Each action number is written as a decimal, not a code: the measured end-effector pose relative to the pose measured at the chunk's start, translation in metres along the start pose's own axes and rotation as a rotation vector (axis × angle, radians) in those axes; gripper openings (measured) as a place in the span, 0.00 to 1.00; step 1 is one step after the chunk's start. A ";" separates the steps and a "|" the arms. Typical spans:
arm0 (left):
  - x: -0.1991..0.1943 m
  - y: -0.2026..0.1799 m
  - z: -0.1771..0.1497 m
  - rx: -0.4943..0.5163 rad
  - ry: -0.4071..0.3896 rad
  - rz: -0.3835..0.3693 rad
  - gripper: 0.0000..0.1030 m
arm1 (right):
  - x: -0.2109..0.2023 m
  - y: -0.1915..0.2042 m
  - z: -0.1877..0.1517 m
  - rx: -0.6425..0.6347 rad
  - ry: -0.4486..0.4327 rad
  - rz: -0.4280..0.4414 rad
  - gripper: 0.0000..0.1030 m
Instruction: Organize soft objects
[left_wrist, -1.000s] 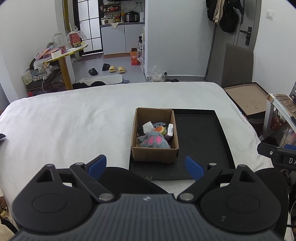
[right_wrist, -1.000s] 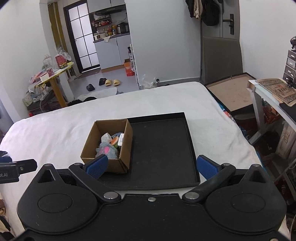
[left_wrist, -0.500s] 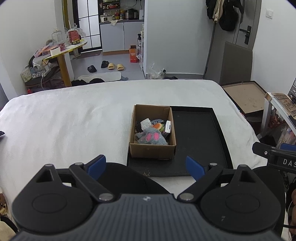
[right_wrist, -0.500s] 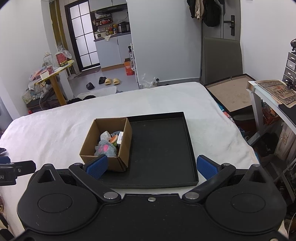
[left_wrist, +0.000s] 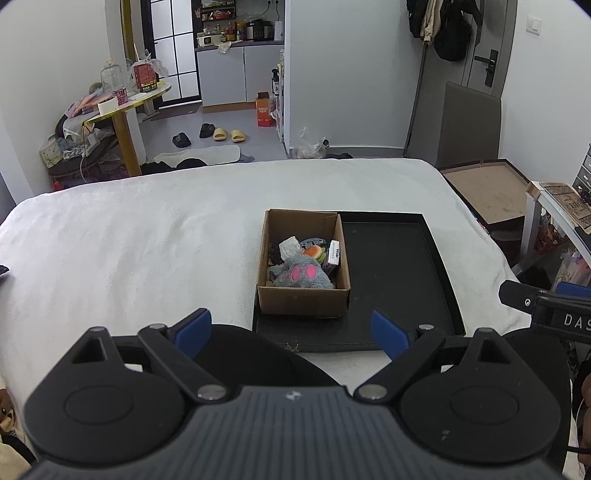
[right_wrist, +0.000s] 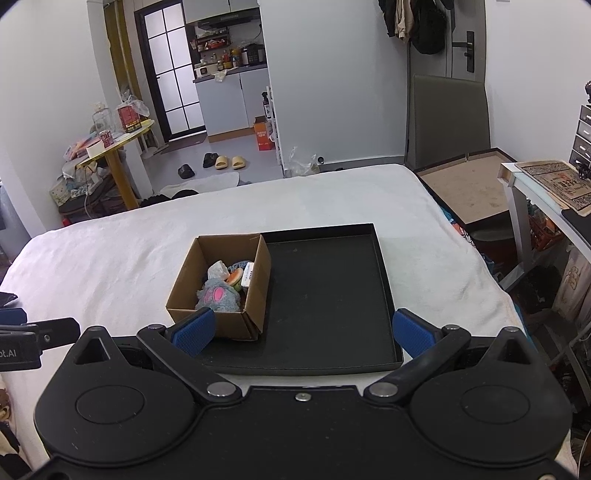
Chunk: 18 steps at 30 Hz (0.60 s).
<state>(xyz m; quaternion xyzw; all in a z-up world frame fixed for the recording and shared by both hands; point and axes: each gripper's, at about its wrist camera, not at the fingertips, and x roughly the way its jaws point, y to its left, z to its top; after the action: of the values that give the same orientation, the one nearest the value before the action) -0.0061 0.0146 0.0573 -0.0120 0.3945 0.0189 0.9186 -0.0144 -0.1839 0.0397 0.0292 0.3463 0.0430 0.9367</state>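
I have the left gripper (left_wrist: 291, 332) spread wide and holding nothing, poised over the white bed (left_wrist: 147, 236); my right gripper (right_wrist: 301, 330) gapes just as wide, also unladen; ahead, the cardboard box (left_wrist: 303, 299) sits in the left end of the black tray (left_wrist: 399, 280); inside it lie a grey plush toy (left_wrist: 301, 275) with pink patches, a white crumpled piece and a small white packet.
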 end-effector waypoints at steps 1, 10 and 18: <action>0.000 0.000 0.000 0.000 -0.002 0.000 0.90 | 0.000 0.000 0.000 0.002 0.001 0.002 1.00; 0.000 0.000 0.000 0.004 0.000 -0.002 0.90 | 0.002 0.000 -0.001 0.006 0.007 0.011 1.00; 0.002 0.000 0.000 0.000 0.001 0.002 0.90 | 0.002 0.000 -0.001 0.001 0.002 0.018 1.00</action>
<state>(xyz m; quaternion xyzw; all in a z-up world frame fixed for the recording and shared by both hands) -0.0052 0.0148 0.0558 -0.0115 0.3949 0.0198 0.9185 -0.0135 -0.1839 0.0373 0.0329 0.3469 0.0510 0.9359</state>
